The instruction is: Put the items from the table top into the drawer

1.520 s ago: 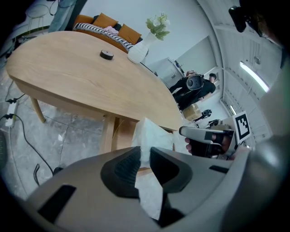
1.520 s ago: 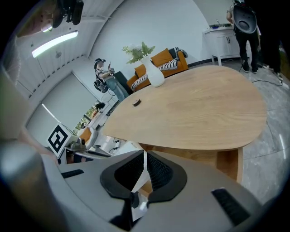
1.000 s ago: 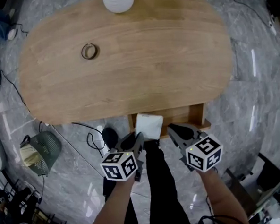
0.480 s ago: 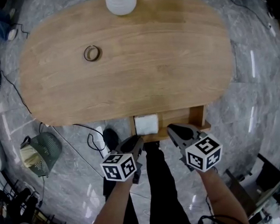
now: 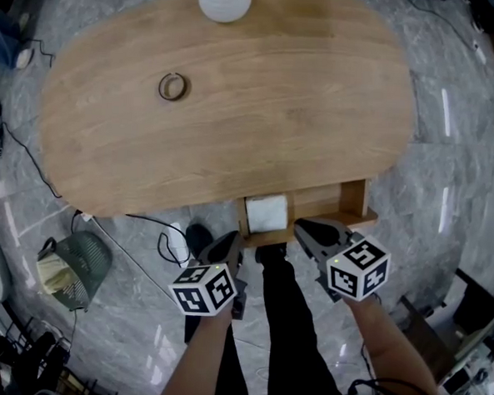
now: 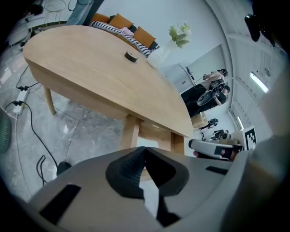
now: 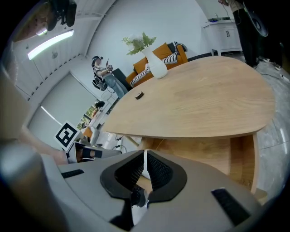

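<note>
Grey marble flooring surrounds the oval wooden table (image 5: 261, 110). Its open wooden drawer (image 5: 349, 203) shows at the lower centre of the head view, with a white folded packet (image 5: 267, 212) lying inside. Your left gripper (image 5: 226, 246) is clenched on nothing and hangs just below the drawer's front. Your right gripper (image 5: 306, 232), beside it, is likewise clenched and empty. One item looks stowed, so you seem to be between picks. The small dark ring-shaped roll (image 5: 173, 86) sits on the tabletop at upper left, well apart from both claws. Next, reach across to it, spread the jaws and straddle its rim.
</note>
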The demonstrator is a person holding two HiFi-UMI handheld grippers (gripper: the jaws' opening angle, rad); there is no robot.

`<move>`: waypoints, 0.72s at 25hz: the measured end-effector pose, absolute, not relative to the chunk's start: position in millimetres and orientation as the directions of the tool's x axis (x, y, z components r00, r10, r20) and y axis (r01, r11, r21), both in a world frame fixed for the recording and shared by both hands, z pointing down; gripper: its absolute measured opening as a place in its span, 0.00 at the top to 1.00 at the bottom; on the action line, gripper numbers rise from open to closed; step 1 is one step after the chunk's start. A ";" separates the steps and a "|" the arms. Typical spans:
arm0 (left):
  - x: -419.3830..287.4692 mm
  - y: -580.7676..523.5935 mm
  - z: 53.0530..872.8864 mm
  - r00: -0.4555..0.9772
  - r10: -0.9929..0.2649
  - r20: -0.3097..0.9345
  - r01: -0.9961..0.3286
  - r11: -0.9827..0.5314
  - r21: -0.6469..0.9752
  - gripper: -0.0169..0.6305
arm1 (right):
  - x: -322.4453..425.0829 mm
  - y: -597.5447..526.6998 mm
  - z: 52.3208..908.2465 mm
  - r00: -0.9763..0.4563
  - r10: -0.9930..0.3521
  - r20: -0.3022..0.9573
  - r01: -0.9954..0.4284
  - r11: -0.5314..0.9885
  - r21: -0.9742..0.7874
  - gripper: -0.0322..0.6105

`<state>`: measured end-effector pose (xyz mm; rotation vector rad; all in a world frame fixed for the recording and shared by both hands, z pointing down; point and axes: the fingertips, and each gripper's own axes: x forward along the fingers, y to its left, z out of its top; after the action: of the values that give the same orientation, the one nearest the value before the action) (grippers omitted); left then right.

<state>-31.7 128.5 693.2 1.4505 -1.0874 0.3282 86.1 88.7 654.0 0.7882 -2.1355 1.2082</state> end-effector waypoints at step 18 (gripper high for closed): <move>-54.6 93.5 630.6 0.637 -0.411 0.652 -0.732 -0.058 0.678 0.97 | 41.9 100.9 633.9 -0.686 -0.208 0.697 -0.694 0.473 -0.543 0.88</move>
<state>-54.6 93.5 630.6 1.6828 -0.9465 0.3403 41.9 100.9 633.9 0.7449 -2.1714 1.1555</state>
